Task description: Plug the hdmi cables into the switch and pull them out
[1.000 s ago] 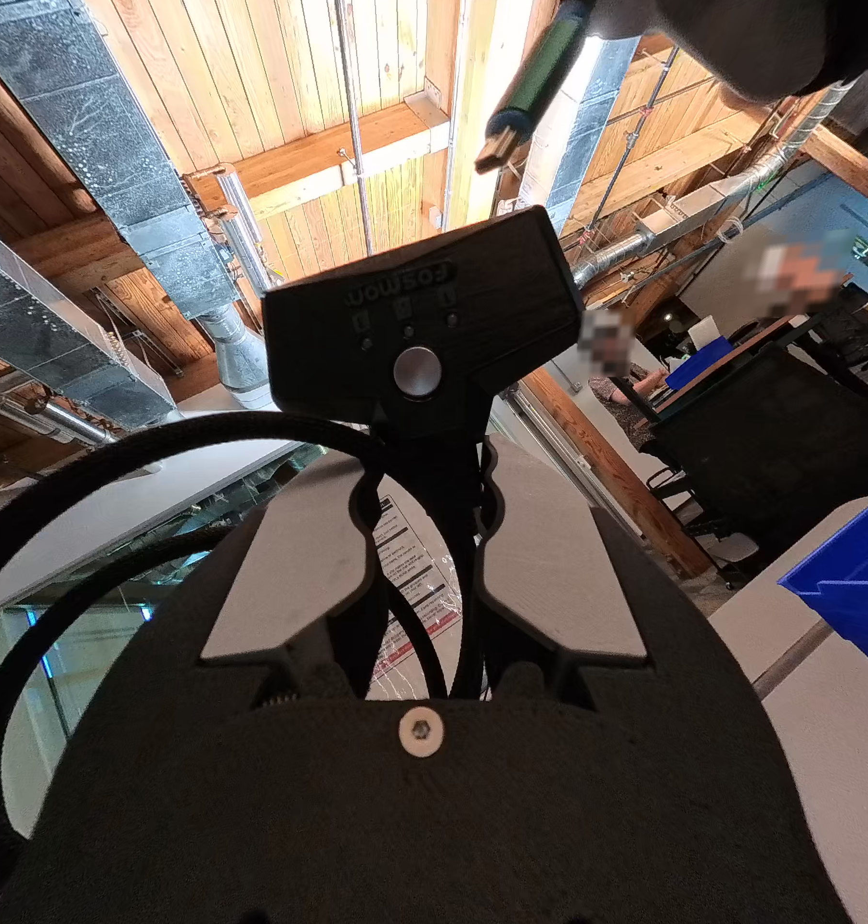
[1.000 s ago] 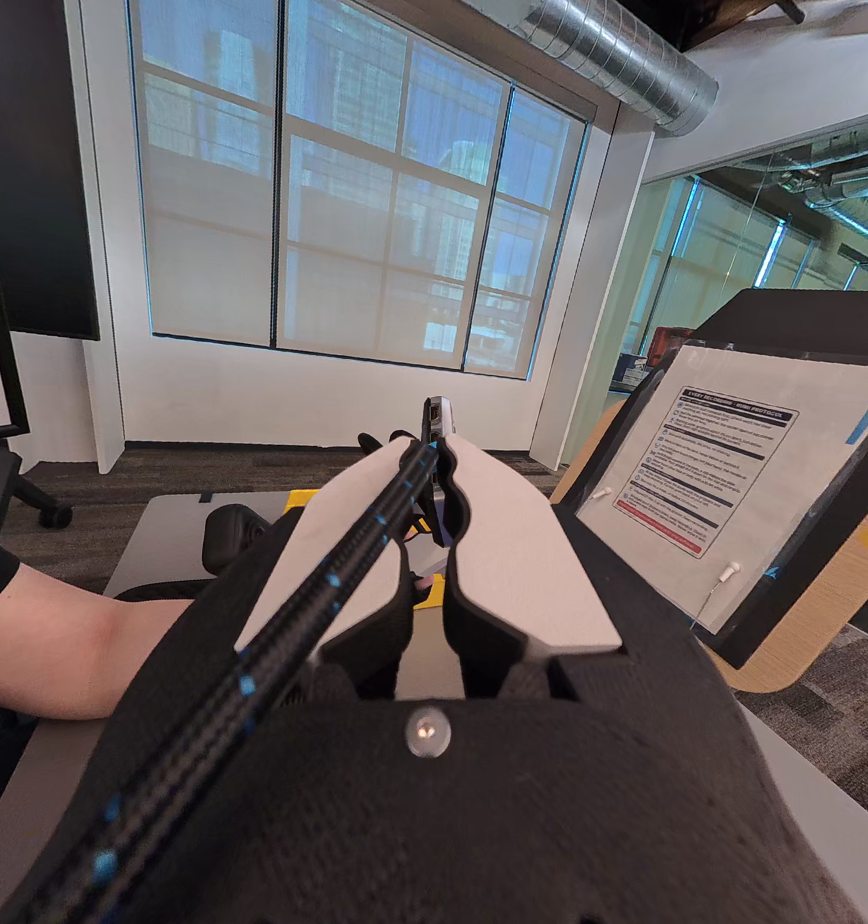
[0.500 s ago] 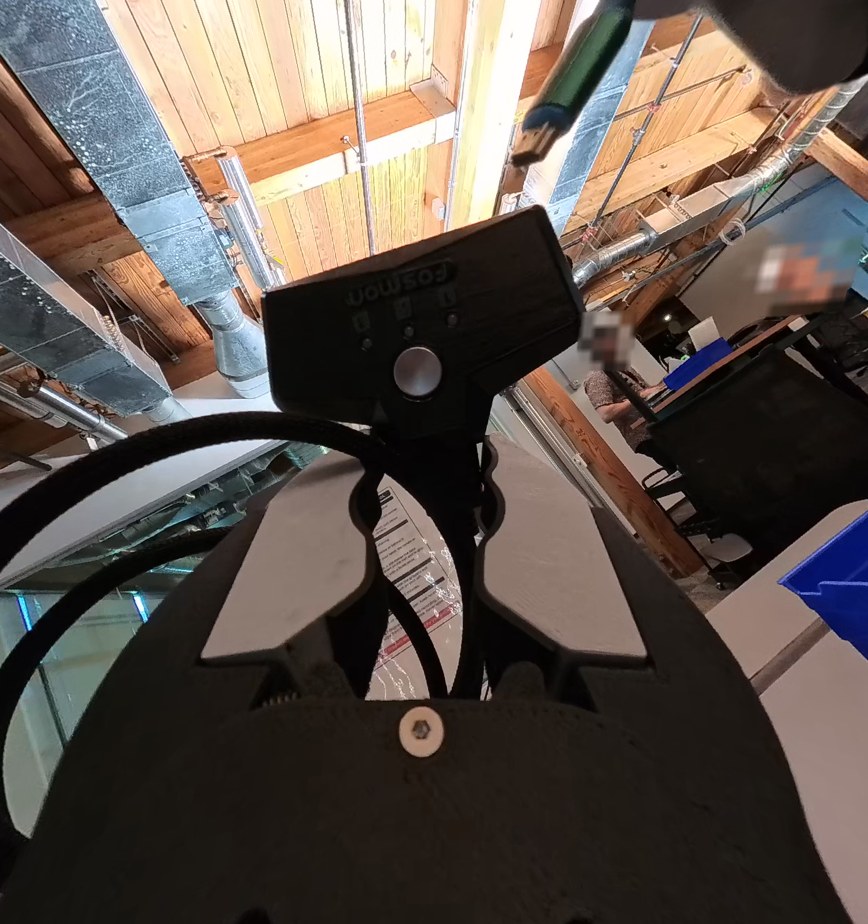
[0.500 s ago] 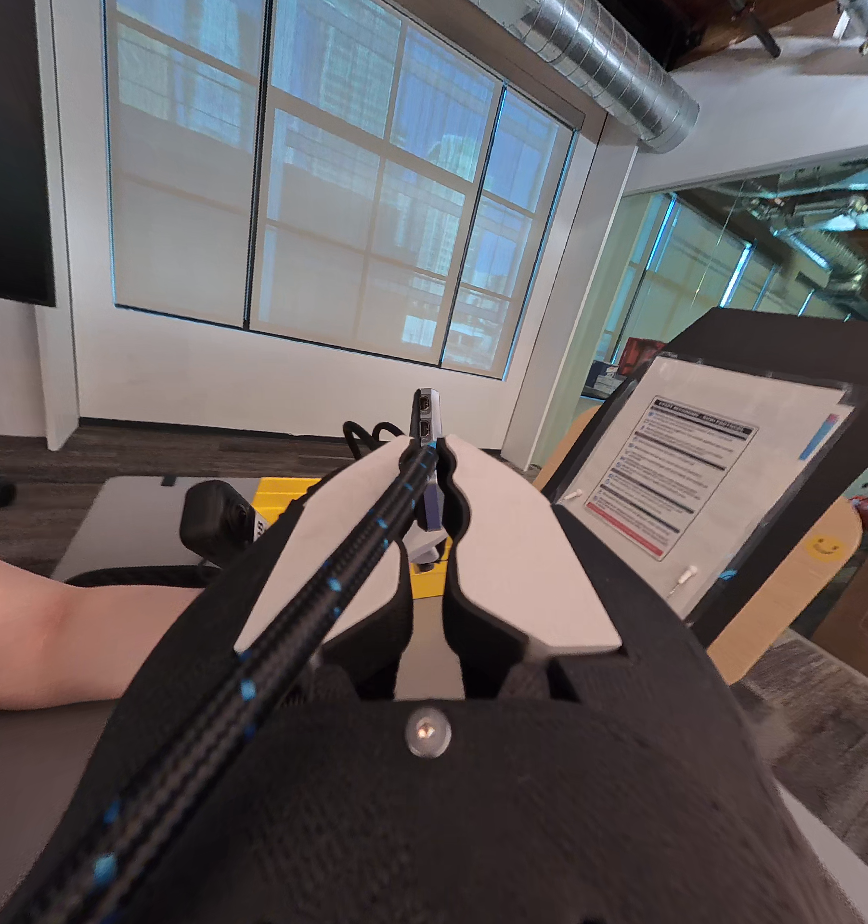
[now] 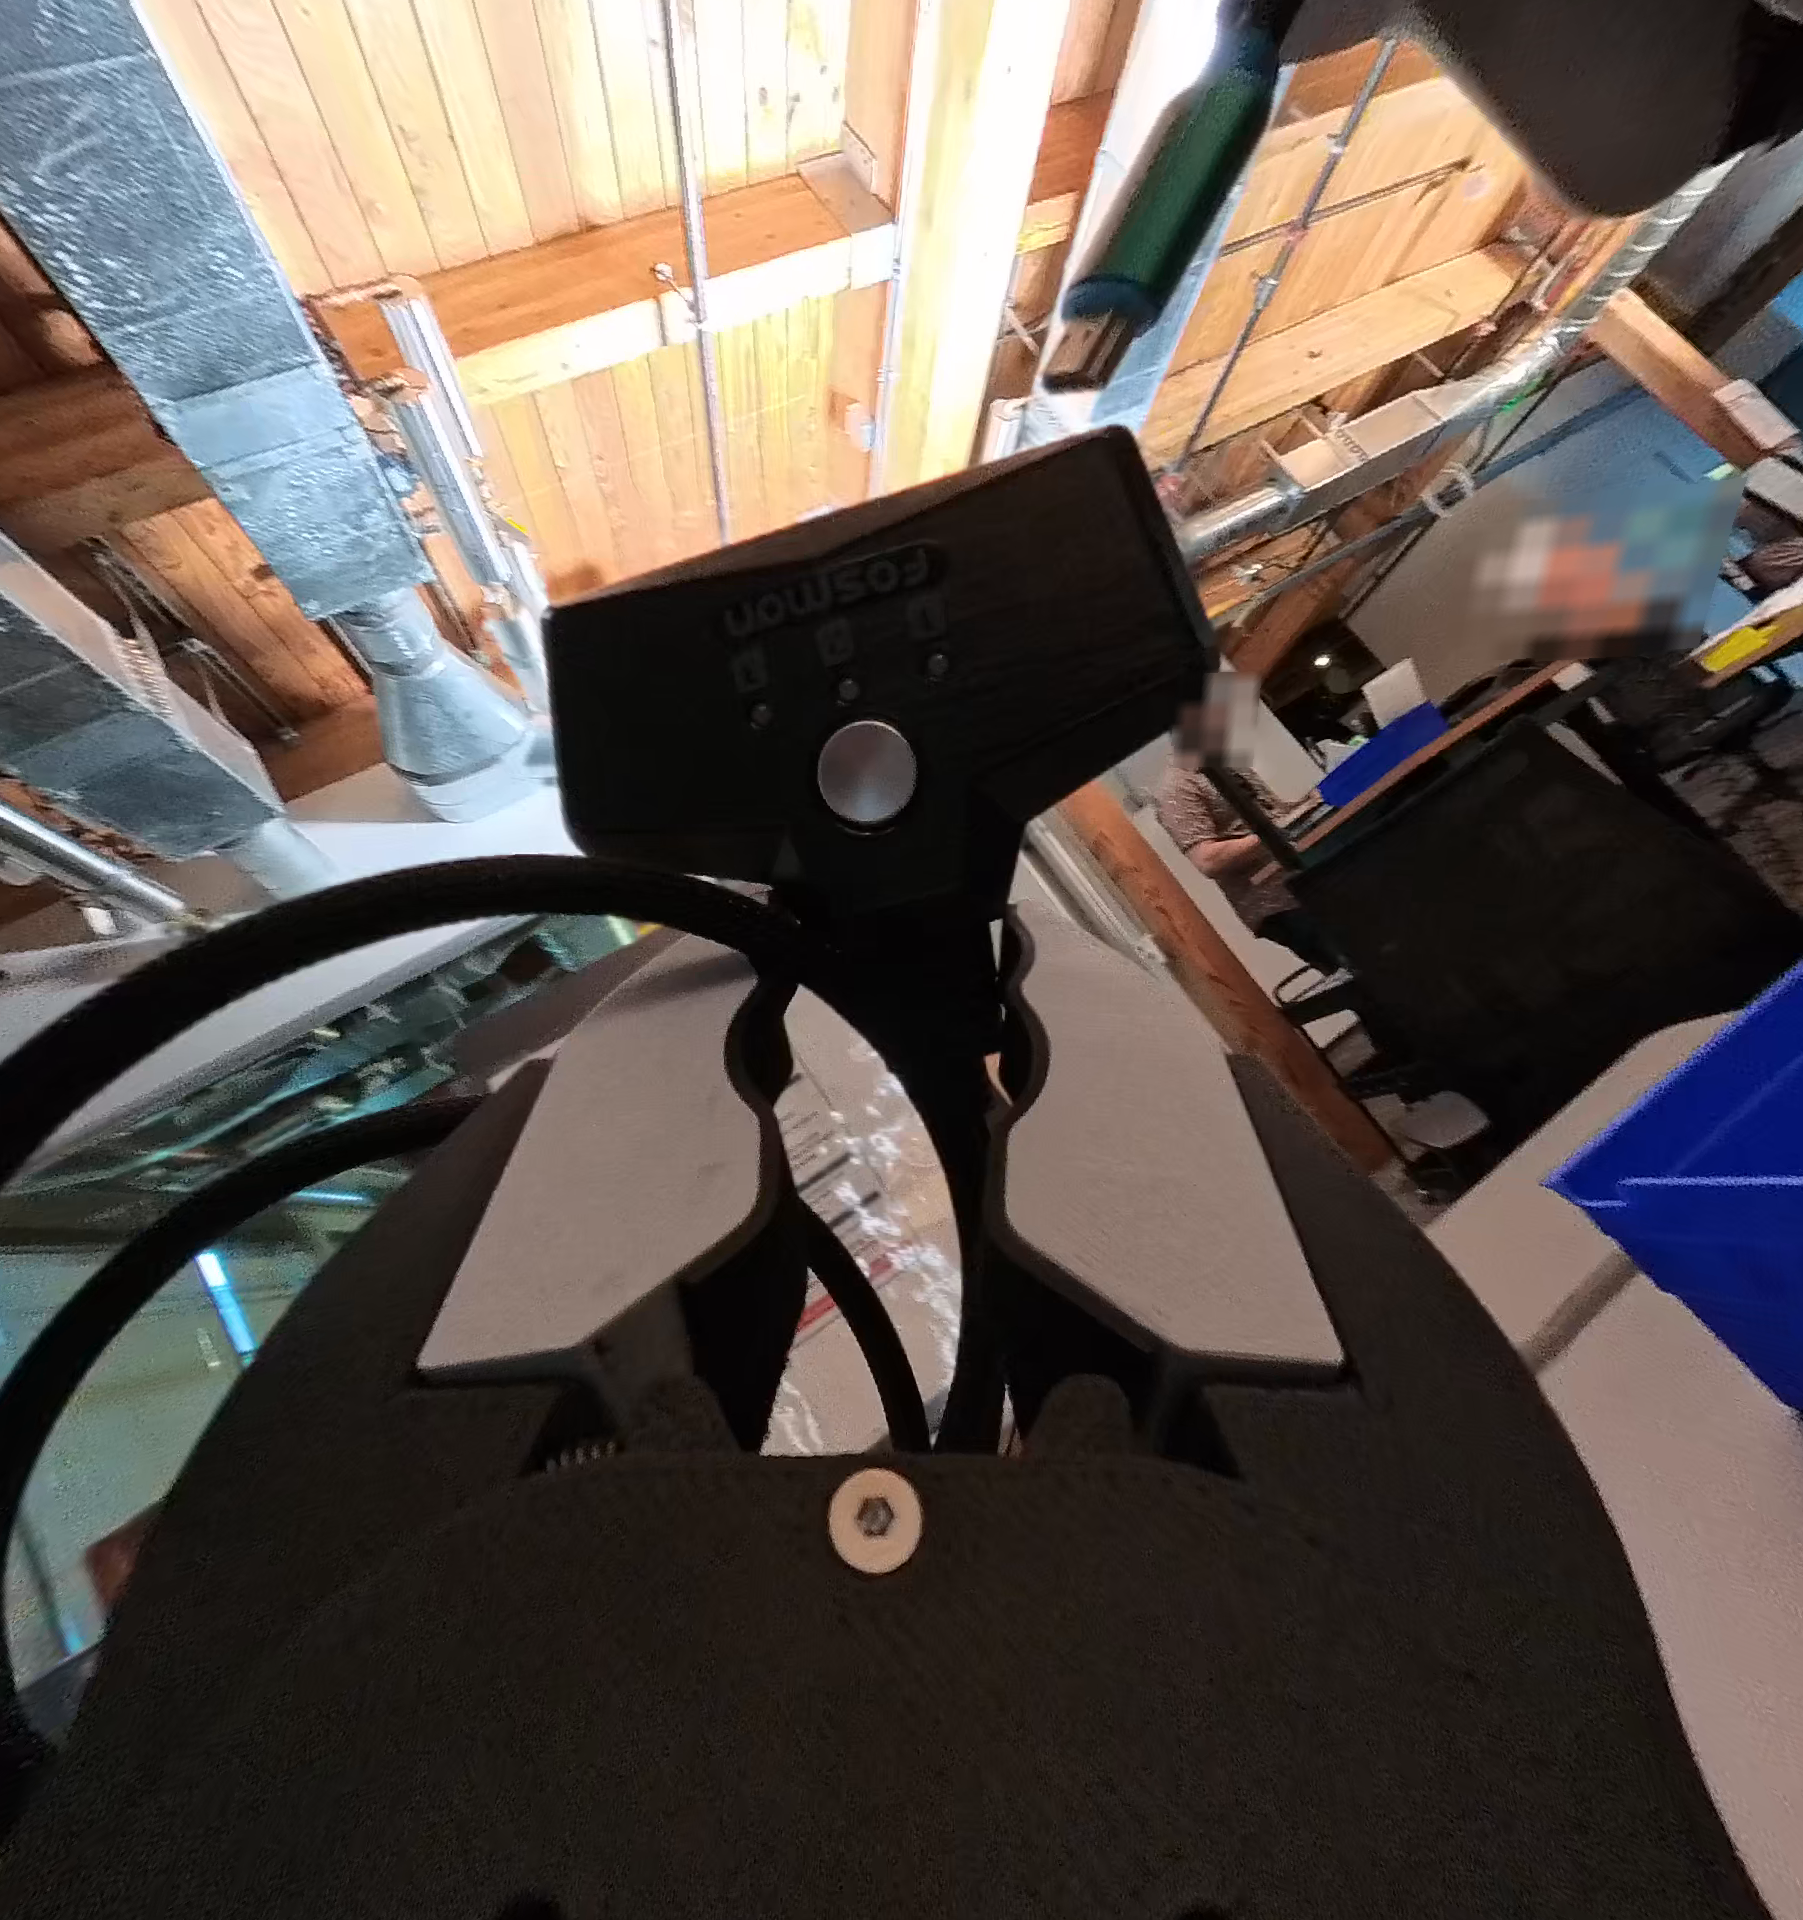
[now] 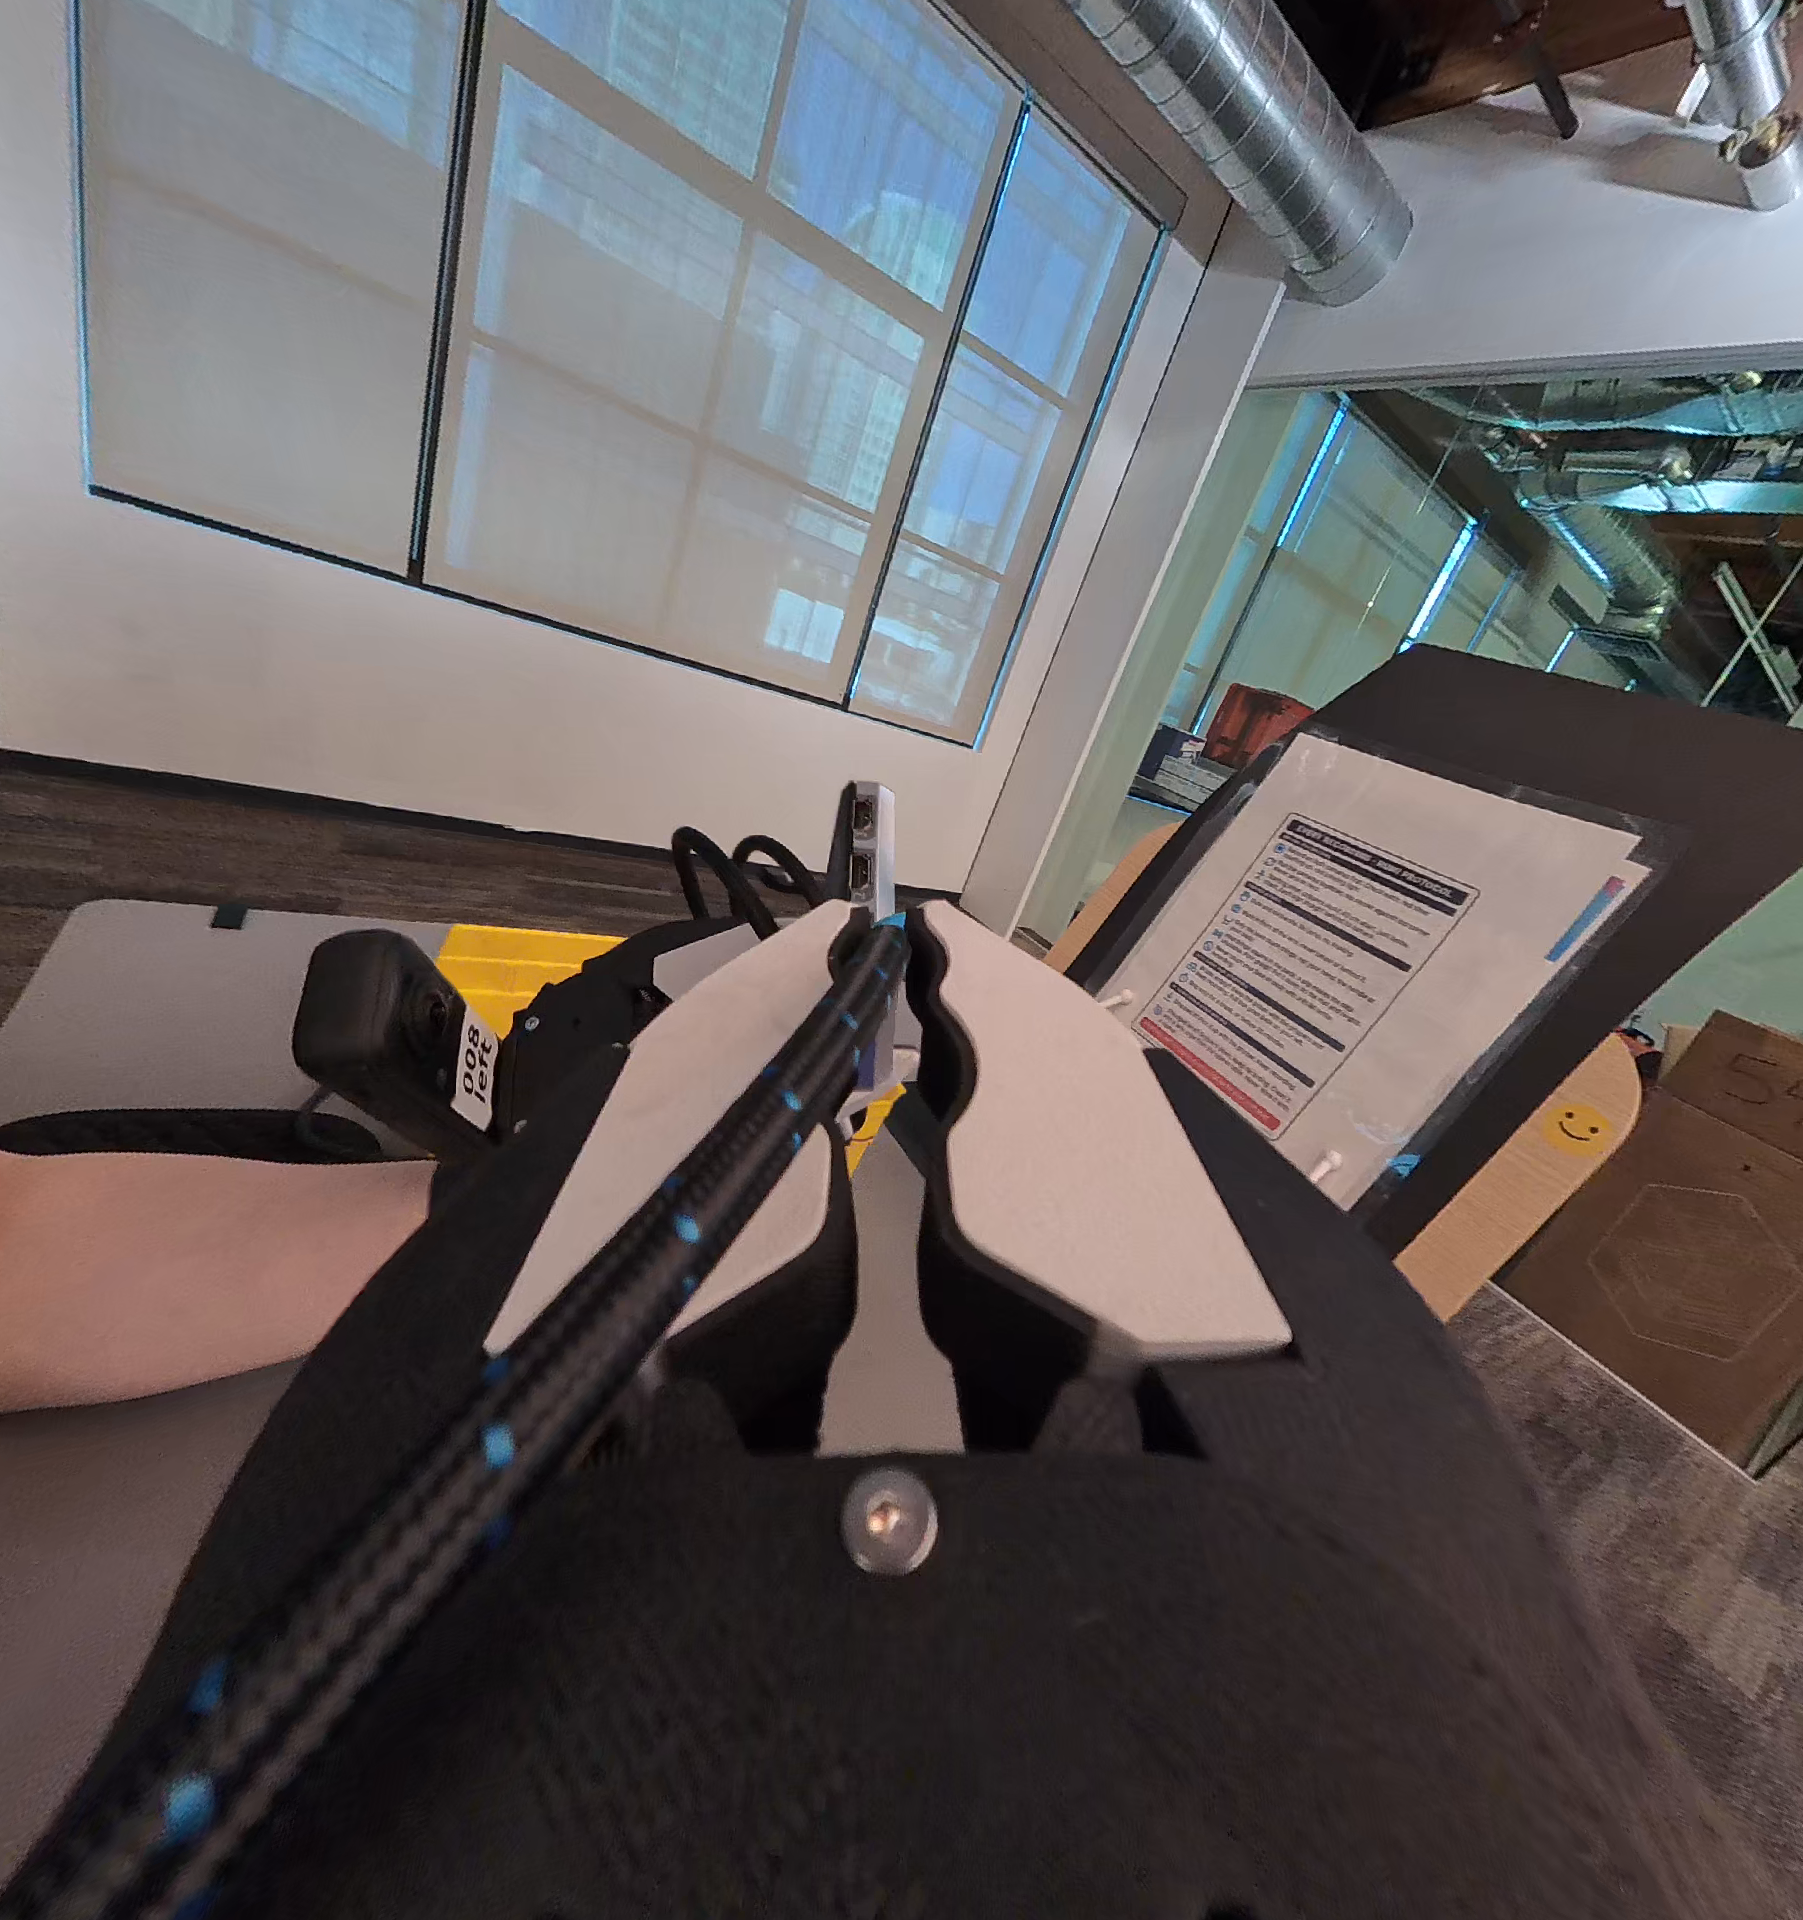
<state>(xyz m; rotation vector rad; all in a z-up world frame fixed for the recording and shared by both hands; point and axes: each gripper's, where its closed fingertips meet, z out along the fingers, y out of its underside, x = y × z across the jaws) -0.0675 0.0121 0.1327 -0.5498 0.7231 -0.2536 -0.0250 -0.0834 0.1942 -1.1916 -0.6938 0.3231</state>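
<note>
Between the fingers of the left gripper [image 5: 881, 997], the black HDMI switch [image 5: 876, 665] was held up off the table, pinched by the narrow stem below its round silver button, with the jaws closed almost fully on that stem. Its own black pigtail cable [image 5: 284, 997] looped away to the left. Holding it by the stem, I judge, kept the wide port edge free for the other gripper to reach. In the left wrist view the switch's button face looked toward the camera and its long axis ran across the frame, tilted up to the right, with the port edge turned upward and away, toward the wooden ceiling.

Just above that edge, apart from it, hung the HDMI plug [image 5: 1084, 348] with its dark green barrel [image 5: 1177, 197], its long axis slanting down and left so the metal tip aimed at the switch's upper right corner. It was not yet seated.

The right gripper [image 6: 881, 935] was closed on the plug body; the braided black and blue cable [image 6: 606, 1299] trailed back over its left finger. From this view the switch's pale port face [image 6: 869, 852] stood on edge just past the fingertips, its ports stacked vertically, which seemed to put plug and socket nearly in line.

Farther out were a blue bin [image 5: 1749, 1174] and a black stand holding a printed sheet [image 6: 1344, 956].
</note>
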